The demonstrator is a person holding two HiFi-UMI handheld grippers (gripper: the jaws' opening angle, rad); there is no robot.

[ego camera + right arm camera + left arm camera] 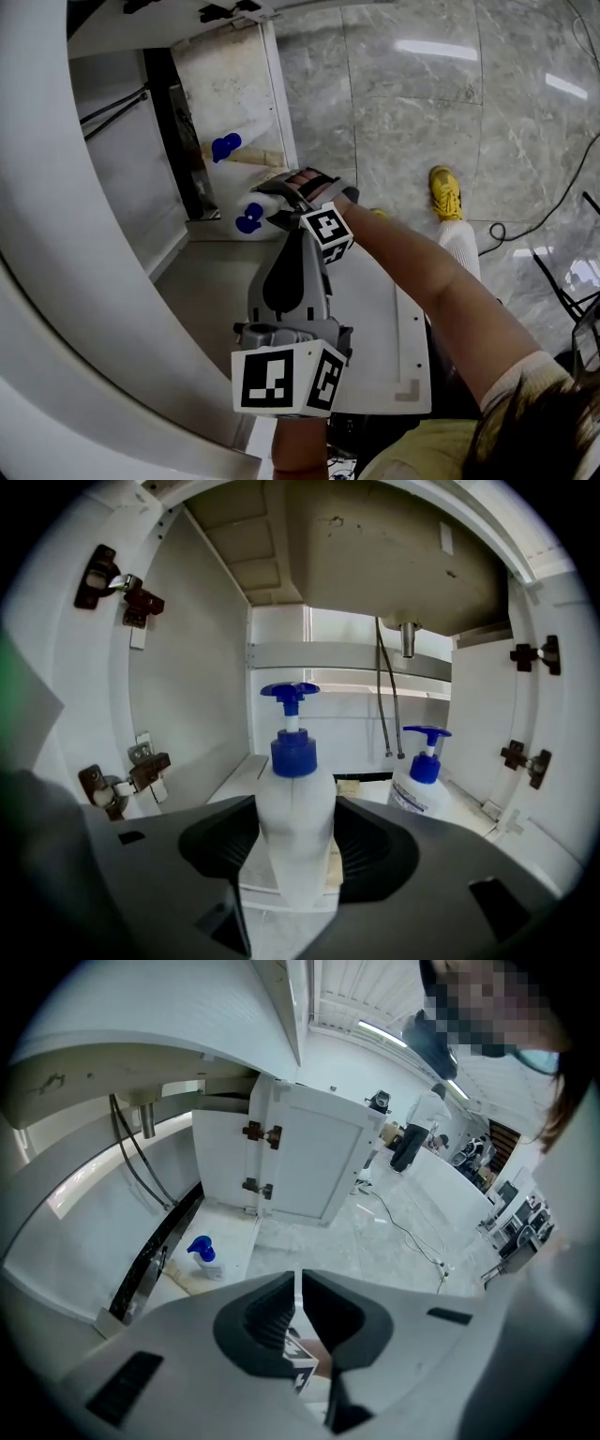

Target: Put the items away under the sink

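In the right gripper view a white pump bottle [295,803] with a blue pump stands upright between my jaws, and my right gripper [295,846] is shut on its body at the cabinet's mouth. The head view shows this bottle [249,218] at the cabinet's front edge, held by the right gripper [274,202]. A second blue-pump bottle [420,778] stands further in on the cabinet floor [226,147], to the right. My left gripper [292,247] hangs back behind the right one, shut with nothing in it [300,1283].
The sink basin's underside [394,564] and two hoses [386,705] hang above the cabinet floor. Both cabinet doors are open, with hinges [131,602] on the side walls. A white door [309,1166], a yellow shoe [446,192] and floor cables [534,220] lie outside.
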